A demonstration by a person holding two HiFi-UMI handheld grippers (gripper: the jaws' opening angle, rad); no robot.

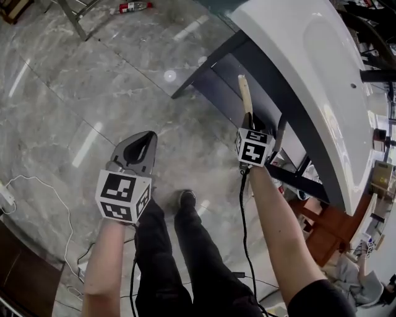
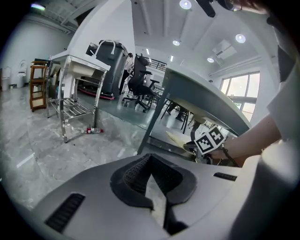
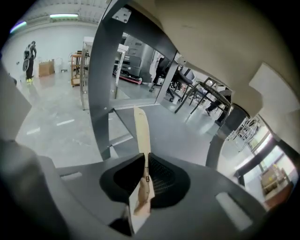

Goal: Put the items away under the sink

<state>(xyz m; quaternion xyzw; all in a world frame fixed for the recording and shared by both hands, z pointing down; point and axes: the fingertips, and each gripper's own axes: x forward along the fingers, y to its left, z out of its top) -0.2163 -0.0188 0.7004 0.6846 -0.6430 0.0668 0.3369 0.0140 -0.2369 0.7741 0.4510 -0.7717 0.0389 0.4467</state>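
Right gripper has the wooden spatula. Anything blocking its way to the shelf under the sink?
Nothing visible. The wooden spatula points past the dark frame leg straight at the open shelf beneath the sink.

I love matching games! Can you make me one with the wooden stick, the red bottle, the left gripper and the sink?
Things:
1. wooden stick
2. red bottle
3. left gripper
4. sink

Match with:
A. white
B. lying on the floor
C. shut, holding nothing
D. held in the right gripper

Pairs: 1-D, 2-B, 3-C, 4-A
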